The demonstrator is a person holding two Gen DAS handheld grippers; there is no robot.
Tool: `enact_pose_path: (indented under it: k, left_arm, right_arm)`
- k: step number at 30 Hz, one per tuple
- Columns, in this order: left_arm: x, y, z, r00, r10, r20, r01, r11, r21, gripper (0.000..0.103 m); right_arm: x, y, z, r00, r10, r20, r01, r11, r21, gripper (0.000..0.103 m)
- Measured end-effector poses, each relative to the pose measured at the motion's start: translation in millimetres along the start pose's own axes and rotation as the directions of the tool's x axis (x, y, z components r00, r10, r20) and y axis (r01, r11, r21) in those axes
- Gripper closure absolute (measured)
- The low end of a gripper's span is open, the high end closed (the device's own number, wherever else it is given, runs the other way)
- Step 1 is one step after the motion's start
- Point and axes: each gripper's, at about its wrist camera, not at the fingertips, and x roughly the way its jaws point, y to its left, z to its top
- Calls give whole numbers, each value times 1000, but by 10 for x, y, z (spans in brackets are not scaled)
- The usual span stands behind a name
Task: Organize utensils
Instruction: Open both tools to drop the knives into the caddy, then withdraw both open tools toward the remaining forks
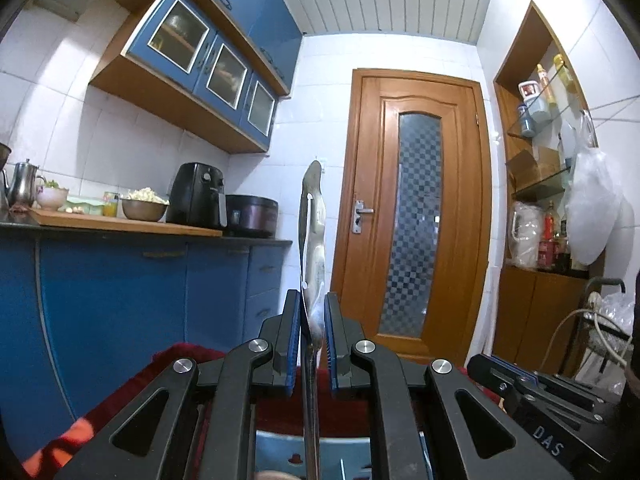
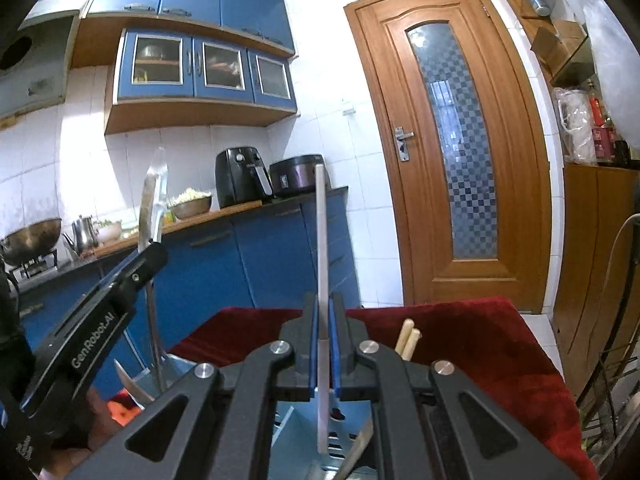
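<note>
My left gripper (image 1: 312, 304) is shut on a steel slotted spatula (image 1: 312, 232) held upright, blade end up; it also shows in the right wrist view (image 2: 154, 196). My right gripper (image 2: 324, 304) is shut on a thin flat grey utensil (image 2: 321, 240), held upright, its lower end hanging over a blue-grey metal utensil holder (image 2: 298, 420). The holder also shows in the left wrist view (image 1: 276, 456). Two wooden chopstick ends (image 2: 408, 340) and a steel blade (image 2: 132, 384) stick up near the holder. The right gripper shows at the left view's lower right (image 1: 532, 384).
A red cloth (image 2: 480, 340) covers the table under the holder. Blue cabinets and a counter (image 1: 120, 228) with an air fryer (image 1: 198, 196), cooker and bowls stand to the left. A wooden door (image 1: 416, 208) is ahead, shelves with bottles (image 1: 540, 120) and a wire rack (image 2: 616, 380) at the right.
</note>
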Motion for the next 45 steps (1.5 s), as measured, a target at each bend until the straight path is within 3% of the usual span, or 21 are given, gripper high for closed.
enact_pose_path:
  k: [9, 12, 14, 18, 28, 35, 45]
  left_arm:
    - [-19, 8, -132, 997, -11, -76, 13, 1000, 26, 91]
    - [-61, 36, -130, 996, -22, -91, 24, 1000, 20, 79]
    - [-90, 67, -118, 994, -29, -102, 30, 1000, 7, 78]
    - [-174, 63, -80, 992, -53, -118, 54, 999, 8, 77]
    - [-479, 32, 49, 976, -110, -186, 116, 993, 22, 77]
    - [-740, 89, 89, 957, -119, -265, 128, 992, 16, 77]
    - [-1040, 118, -2, 897, -132, -421, 159, 987, 29, 77]
  right_arm:
    - [1, 27, -73, 998, -21, -62, 18, 999, -47, 96]
    - [-33, 41, -80, 997, -23, -76, 19, 998, -56, 96]
    - [-62, 39, -72, 997, -16, -80, 13, 999, -45, 95]
    - [-130, 12, -32, 997, 7, -80, -8, 1000, -11, 78]
    - [-490, 34, 49, 999, 0, -48, 1, 1000, 25, 78]
    - [-764, 154, 49, 994, -25, -102, 26, 1000, 11, 78]
    - [-1140, 291, -120, 977, -43, -210, 45, 999, 4, 78]
